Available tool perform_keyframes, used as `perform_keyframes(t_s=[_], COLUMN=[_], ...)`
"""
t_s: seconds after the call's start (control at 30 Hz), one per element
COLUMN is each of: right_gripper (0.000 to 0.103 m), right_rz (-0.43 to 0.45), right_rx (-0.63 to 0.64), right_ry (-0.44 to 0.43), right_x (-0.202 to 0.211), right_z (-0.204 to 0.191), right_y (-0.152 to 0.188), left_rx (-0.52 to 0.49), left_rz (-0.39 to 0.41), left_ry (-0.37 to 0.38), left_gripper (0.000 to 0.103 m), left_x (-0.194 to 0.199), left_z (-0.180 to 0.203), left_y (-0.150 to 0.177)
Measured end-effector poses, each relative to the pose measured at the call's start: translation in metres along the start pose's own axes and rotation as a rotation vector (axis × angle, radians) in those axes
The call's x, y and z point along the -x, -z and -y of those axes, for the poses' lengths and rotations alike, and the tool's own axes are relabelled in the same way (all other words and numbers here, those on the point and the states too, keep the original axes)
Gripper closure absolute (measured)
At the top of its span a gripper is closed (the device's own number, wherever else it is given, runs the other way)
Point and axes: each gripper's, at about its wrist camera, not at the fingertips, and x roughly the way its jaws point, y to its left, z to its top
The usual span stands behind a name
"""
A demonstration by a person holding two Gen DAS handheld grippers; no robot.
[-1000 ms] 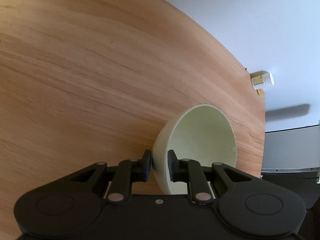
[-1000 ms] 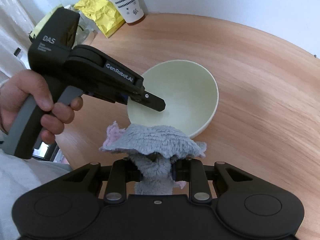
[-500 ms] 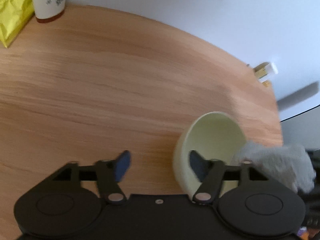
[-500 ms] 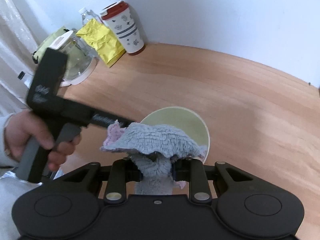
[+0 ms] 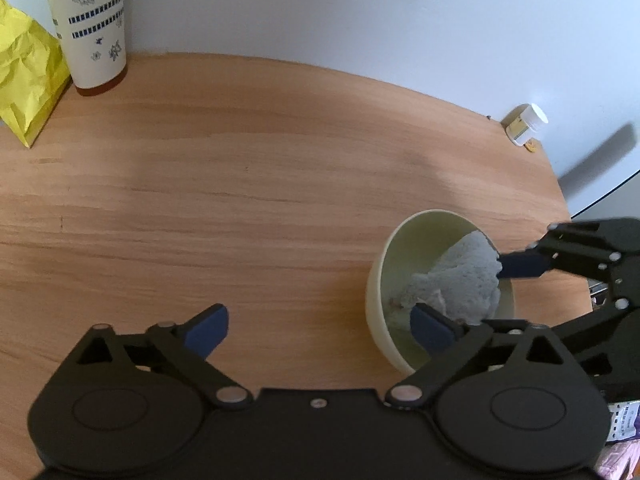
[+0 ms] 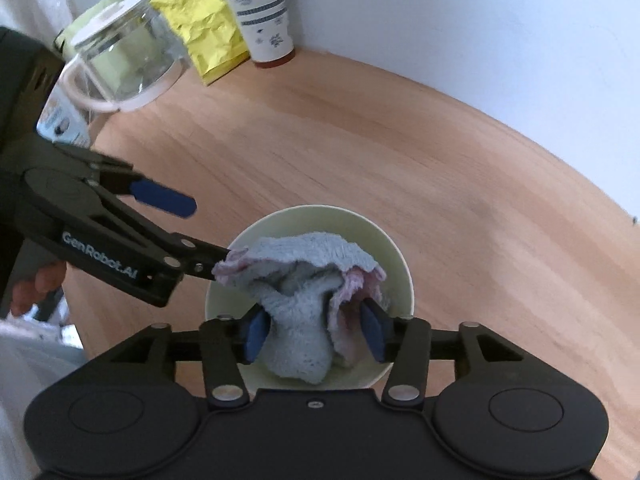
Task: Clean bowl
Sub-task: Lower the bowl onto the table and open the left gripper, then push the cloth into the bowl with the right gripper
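Holding a grey cloth point(image 6: 304, 320) between the pads of my right gripper point(image 6: 314, 336), I have it bunched inside the pale green bowl point(image 6: 394, 256), which sits on the wooden desk point(image 6: 400, 152) near its edge. My left gripper point(image 5: 320, 326) is spread wide, one finger inside the bowl's rim and the other outside, gripping nothing. A patterned cup point(image 5: 90, 20) and yellow bag point(image 5: 28, 76) stand far back by the wall.
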Motion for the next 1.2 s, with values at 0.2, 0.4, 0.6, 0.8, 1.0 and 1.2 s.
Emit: perform_keyframes(t_s=[0.2, 0.4, 0.6, 0.8, 1.0, 1.2], right_gripper=[0.034, 0.034, 0.044, 0.054, 0.063, 0.068], right_rz=[0.060, 0.041, -0.001, -0.144, -0.165, -0.179], right_rx=[0.296, 0.436, 0.636, 0.798, 0.727, 0.621], right_ry=[0.057, -0.043, -0.087, -0.065, -0.113, -0.138], right_x=[0.034, 0.043, 0.029, -0.007, -0.019, -0.027], right_z=[-0.019, -0.022, -0.033, -0.037, -0.030, -0.022], right_y=[0.003, 0.001, -0.006, -0.008, -0.016, -0.022], left_rx=[-0.039, -0.113, -0.105, -0.128, -0.127, -0.130], left_rz=[-0.004, 0.013, -0.019, 0.008, 0.008, -0.023], left_ry=[0.008, -0.044, 0.004, 0.017, 0.014, 0.042], left_gripper=[0.001, 0.001, 0.001, 0.002, 0.010, 0.042], left_x=[0.003, 0.008, 0.002, 0.001, -0.002, -0.007], left_z=[0.005, 0.015, 0.014, 0.021, 0.023, 0.025], left_y=[0.002, 0.006, 0.009, 0.009, 0.010, 0.009])
